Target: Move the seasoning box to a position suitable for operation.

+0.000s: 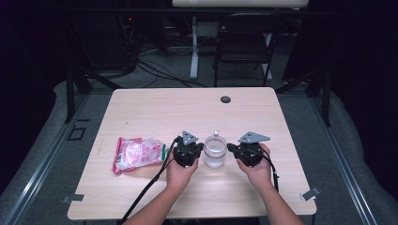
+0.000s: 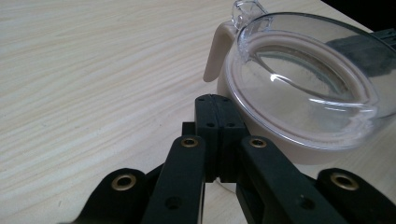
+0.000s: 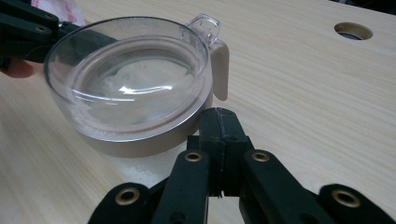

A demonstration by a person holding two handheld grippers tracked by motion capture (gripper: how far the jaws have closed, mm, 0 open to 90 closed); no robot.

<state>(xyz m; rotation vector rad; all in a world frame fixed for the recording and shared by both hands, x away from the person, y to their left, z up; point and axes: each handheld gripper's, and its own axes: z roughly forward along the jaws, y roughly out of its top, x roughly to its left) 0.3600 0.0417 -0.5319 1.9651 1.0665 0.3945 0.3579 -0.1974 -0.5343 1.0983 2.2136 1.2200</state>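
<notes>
Both pairs of tongs are pressed together, jaws flat against each other with nothing between them. The left tongs sit just beside the left side of a clear lidded jar, their tip near or touching the beige collar under its lid. The right tongs mirror this on the jar's right side, tip at the collar close to the beige hinge tab.

The jar stands upright on the pale wooden surface, near the front edge, squarely between the two tools. Its transparent lid is down, with a small clear lift tab at the hinge side.

To open it well, one pair of tongs would likely need to brace the collar while the other catches the lift tab, pushing gently so the light jar does not slide or tip.

Both forearms enter from below, angled inward, hands wrapped around the tools and held low. A pink snack bag lies well left.
</notes>
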